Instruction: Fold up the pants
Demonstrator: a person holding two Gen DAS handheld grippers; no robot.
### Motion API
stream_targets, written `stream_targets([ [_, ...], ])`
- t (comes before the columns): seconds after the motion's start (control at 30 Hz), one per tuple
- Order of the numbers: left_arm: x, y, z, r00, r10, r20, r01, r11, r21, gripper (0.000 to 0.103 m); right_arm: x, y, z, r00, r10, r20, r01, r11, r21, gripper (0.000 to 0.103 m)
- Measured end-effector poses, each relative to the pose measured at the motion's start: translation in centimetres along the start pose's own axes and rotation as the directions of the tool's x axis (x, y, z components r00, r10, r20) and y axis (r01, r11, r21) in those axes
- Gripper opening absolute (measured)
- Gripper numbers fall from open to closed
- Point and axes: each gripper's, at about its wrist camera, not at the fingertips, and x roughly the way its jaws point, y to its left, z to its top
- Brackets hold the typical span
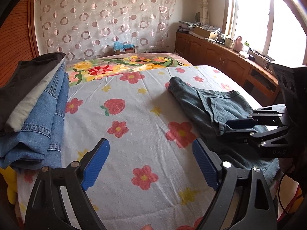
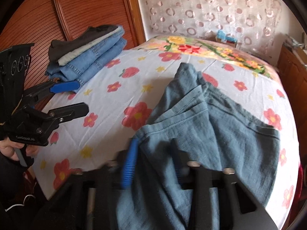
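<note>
Dark teal pants (image 2: 211, 126) lie crumpled on the flowered bed sheet (image 2: 115, 103), at the right in the left wrist view (image 1: 207, 103). My right gripper (image 2: 155, 161) is shut on a bunched edge of the pants; one blue pad (image 2: 130, 163) shows, the other is hidden under cloth. From the left wrist view it enters at the right (image 1: 238, 126), its fingers closed on the fabric. My left gripper (image 1: 151, 163) is open and empty above the bare sheet (image 1: 134, 134), left of the pants. It also shows at the left of the right wrist view (image 2: 80, 97).
A stack of folded clothes (image 1: 36, 103), blue jeans under grey and black items, sits at the bed's left side (image 2: 86, 57). A floral blanket (image 1: 124, 65) covers the far end. Wooden cabinets (image 1: 220, 53) with clutter run under the window at right.
</note>
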Motion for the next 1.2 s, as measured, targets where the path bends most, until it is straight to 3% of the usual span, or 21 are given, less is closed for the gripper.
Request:
stream_targets([
  [0.07,0.1,0.0,-0.1,1.000,-0.005,-0.005,0.005,1.000,-0.001,0.089,0.0,-0.3,0.2,1.000,0.002,-0.004,-0.002,1.000,-0.007,0.008],
  [0.23,0.6,-1.1,-0.1,1.000,-0.016,-0.020,0.017,0.999,0.028,0.089,-1.4,-1.5,0.8,0.999,-0.018,0.036,0.018,1.000,0.007,0.005],
  [0.3,0.9,-1.7,0.0,0.999,-0.033,-0.031,0.034,0.999,0.039,0.089,-1.9,-1.9,0.8,0.997,-0.065,0.048,0.065,0.998,-0.007,0.005],
  [0.57,1.6,-3.9,0.8,0.995,-0.083,-0.054,0.086,0.994,0.062,0.089,-3.3,-4.7,0.3,0.993,-0.084,0.082,0.081,0.996,0.037,0.004],
  [0.73,2.3,-5.6,1.7,0.993,-0.098,-0.062,0.103,0.990,0.093,0.089,-4.3,-7.4,-0.4,0.984,-0.140,0.106,0.130,0.986,0.101,0.004],
  [0.97,3.4,-7.2,2.1,0.991,-0.106,-0.077,0.114,0.987,0.113,0.089,-4.2,-9.4,-0.9,0.974,-0.207,0.089,0.194,0.971,0.138,0.004],
  [1.2,4.1,-7.4,1.7,0.990,-0.093,-0.102,0.104,0.989,0.108,0.088,-3.1,-10.2,-0.4,0.975,-0.209,0.070,0.195,0.966,0.168,0.004],
])
